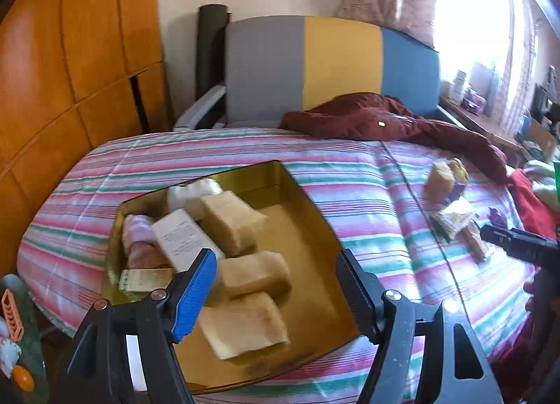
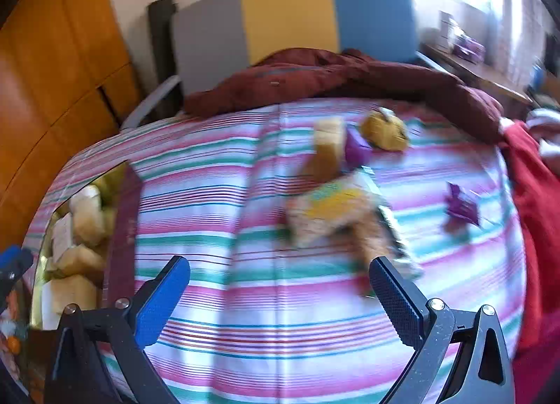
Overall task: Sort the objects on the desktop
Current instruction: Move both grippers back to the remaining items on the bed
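Note:
A gold tin tray [image 1: 308, 229] lies on the striped bedspread and holds several tan wrapped blocks [image 1: 232, 225], a white box [image 1: 182, 239] and a pink packet [image 1: 138, 236]. My left gripper [image 1: 276, 264] hovers open over the tray, its pads pressing on nothing. A loose pile of snack packets [image 2: 336, 208] lies further right on the bed, along with a tan block [image 2: 329, 145], a yellow round packet [image 2: 385, 132] and a purple wrapper [image 2: 462, 208]. My right gripper [image 2: 278, 267] is open and empty above the bedspread, short of the pile. This view is blurred.
A maroon jacket [image 1: 378, 120] lies along the grey, yellow and blue headboard [image 1: 336, 64]. Red cloth [image 2: 535, 211] covers the bed's right edge. A wooden wardrobe [image 1: 70, 54] stands at the left, and a cluttered desk [image 1: 483, 117] under the window.

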A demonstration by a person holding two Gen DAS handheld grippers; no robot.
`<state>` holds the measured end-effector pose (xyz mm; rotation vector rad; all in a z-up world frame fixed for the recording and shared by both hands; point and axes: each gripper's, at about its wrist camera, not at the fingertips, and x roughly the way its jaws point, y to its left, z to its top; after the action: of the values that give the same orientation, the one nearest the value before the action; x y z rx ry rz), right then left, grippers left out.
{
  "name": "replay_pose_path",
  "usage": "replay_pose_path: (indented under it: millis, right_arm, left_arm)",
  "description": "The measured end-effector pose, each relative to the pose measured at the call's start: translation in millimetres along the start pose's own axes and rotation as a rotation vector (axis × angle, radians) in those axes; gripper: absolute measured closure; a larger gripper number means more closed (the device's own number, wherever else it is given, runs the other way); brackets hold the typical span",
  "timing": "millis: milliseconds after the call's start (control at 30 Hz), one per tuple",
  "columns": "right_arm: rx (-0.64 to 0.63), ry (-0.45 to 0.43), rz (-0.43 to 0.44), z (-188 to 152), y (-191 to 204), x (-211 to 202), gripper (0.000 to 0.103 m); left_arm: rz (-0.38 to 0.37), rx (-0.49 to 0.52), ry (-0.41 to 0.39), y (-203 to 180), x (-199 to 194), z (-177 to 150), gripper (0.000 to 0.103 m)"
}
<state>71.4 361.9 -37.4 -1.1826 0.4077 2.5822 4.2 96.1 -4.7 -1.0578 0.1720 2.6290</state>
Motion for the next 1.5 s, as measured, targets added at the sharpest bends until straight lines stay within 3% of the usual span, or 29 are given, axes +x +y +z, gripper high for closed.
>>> replay_pose_path:
  millis: [367,600,767,933,1167,1333,1400,1500]
  right_arm:
    - [0.155,0.015,-0.109,-3,-79,-18,0.000]
    - [0.254,0.001,-0.125,-2,-121,-34,0.000]
    - [0.323,-0.007,-0.148,8,-153,-41,0.000]
    - [0.330,0.042,-0.166,23,-175,-23,0.000]
    - [0.335,0.083,-0.164,47,-195,23,0.001]
    - [0.374,0.112,-0.201,54,-215,58,0.018]
    - [0.404,0.147,-0.200,53,-224,71,0.021]
    - [0.421,0.130,-0.193,55,-230,71,0.020]
  left_arm:
    - [-0.097,0.091,0.025,-38,6,-5,0.031]
    - [-0.178,0.121,0.043,-57,6,-7,0.031]
    - [-0.188,0.159,0.050,-70,7,-8,0.031]
    - [-0.246,0.161,0.080,-80,11,-10,0.032]
    - [-0.258,0.172,0.105,-92,16,-10,0.032]
    - [-0.285,0.176,0.122,-101,22,-6,0.032]
    - [-0.297,0.170,0.133,-107,27,-4,0.032]
    - [-0.320,0.159,0.159,-116,36,-1,0.032]
